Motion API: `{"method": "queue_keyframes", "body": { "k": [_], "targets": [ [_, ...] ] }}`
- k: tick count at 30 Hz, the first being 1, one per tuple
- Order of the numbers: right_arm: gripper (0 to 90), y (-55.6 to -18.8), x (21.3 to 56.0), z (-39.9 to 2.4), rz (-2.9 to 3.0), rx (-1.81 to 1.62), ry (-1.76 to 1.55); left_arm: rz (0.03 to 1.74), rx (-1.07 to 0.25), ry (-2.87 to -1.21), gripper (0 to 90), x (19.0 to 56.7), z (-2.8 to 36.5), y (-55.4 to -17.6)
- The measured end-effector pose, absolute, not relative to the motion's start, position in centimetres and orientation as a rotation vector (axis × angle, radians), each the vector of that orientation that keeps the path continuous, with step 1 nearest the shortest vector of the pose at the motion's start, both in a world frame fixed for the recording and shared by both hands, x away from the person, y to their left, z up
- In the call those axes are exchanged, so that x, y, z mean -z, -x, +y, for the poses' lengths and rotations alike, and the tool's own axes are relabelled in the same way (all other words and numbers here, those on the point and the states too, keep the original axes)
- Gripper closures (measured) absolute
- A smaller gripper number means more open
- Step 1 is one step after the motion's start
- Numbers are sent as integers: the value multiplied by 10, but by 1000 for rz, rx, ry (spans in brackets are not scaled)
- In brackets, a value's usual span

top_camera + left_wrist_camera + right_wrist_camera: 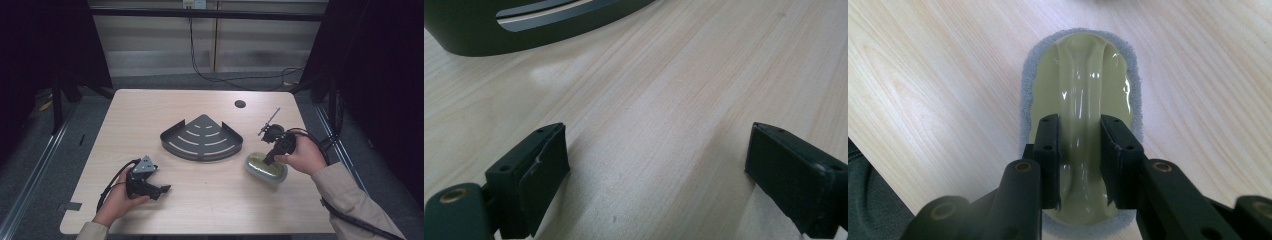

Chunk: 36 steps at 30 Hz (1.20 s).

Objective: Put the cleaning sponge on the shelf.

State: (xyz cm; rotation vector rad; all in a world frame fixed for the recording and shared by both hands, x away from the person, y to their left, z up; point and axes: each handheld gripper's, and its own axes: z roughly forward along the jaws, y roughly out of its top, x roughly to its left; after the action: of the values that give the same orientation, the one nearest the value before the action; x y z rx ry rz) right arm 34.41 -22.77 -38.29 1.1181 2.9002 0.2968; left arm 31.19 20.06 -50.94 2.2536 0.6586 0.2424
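Pale wooden table (150, 115): black slotted corner shelf (202, 138) at centre. Left gripper (159, 189) near front-left. Left gripper view: jaws spread wide over bare wood. Right gripper view: right gripper (1079, 162) pinching the ridge handle of olive scrubbing brush (1080, 85), at table's right.

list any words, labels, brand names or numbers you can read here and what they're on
None: no readable text on the scrub pad with its pale green handle, clamped in the right gripper.
None on the dark corner shelf, the wooden table or the left gripper.
The small pale fitting on the back wall is too small to tell whether it bears print.
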Motion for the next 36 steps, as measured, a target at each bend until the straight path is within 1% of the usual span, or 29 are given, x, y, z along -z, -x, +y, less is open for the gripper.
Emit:
{"method": "queue_keyframes", "body": {
  "k": [18,36],
  "targets": [
    [713,-363,361,-203,2884,-333,-1106,658,-241,-2255,95,509,201,-312],
    [713,-378,343,-194,2843,-372,-1135,653,-238,-2263,93,509,201,-312]
  ]
}}
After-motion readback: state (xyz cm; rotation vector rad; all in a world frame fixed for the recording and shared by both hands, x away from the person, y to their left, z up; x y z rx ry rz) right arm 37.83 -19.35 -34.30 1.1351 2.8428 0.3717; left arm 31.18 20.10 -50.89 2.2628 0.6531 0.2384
